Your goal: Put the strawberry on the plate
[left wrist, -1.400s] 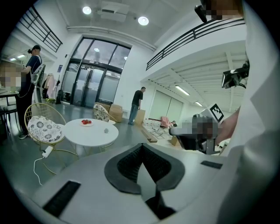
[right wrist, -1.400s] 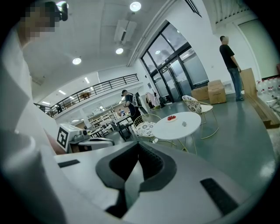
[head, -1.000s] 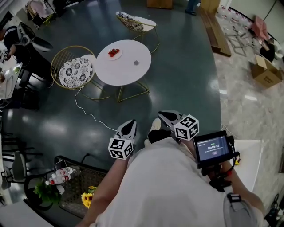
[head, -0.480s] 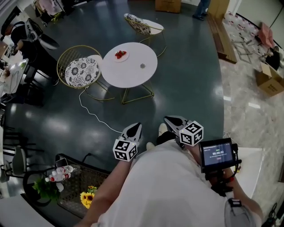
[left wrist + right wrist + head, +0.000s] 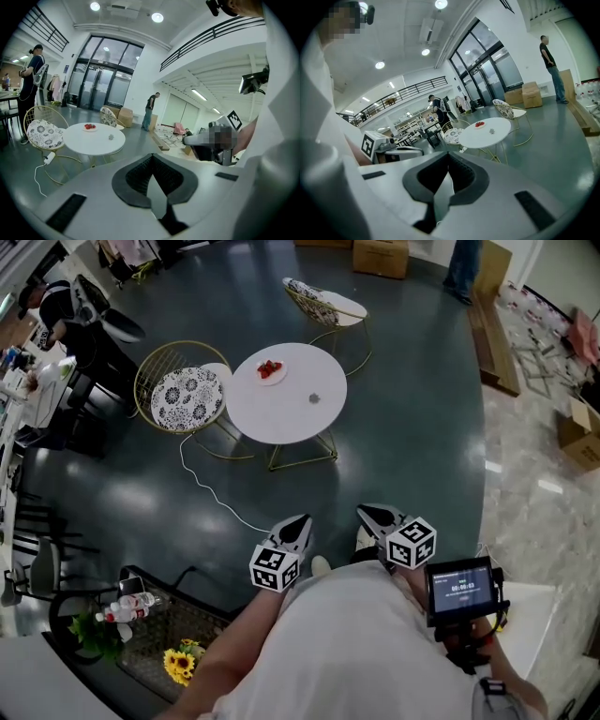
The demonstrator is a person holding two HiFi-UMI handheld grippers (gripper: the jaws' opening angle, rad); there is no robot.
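A white round table [image 5: 281,413] stands some way ahead on the dark floor. A white plate [image 5: 270,371] with red strawberries on it sits near the table's far left edge, and a small grey object [image 5: 314,397] lies right of it. The left gripper [image 5: 302,519] and right gripper [image 5: 361,511] are held close to the person's body, far short of the table, both shut and empty. The left gripper view shows the plate [image 5: 89,127] and table [image 5: 96,143] beyond its shut gripper [image 5: 151,158]. The right gripper view shows the plate [image 5: 479,124] beyond its shut gripper [image 5: 448,159].
A gold wire chair with a patterned cushion [image 5: 187,399] stands left of the table, another chair [image 5: 323,304] behind it. A white cable [image 5: 208,491] trails across the floor. A wire basket with bottles and sunflowers [image 5: 155,634] is near left. A person [image 5: 56,310] stands far left.
The table and chairs have slid down and right in the head view and look nearer. Both grippers sit lower in the view, still shut and empty.
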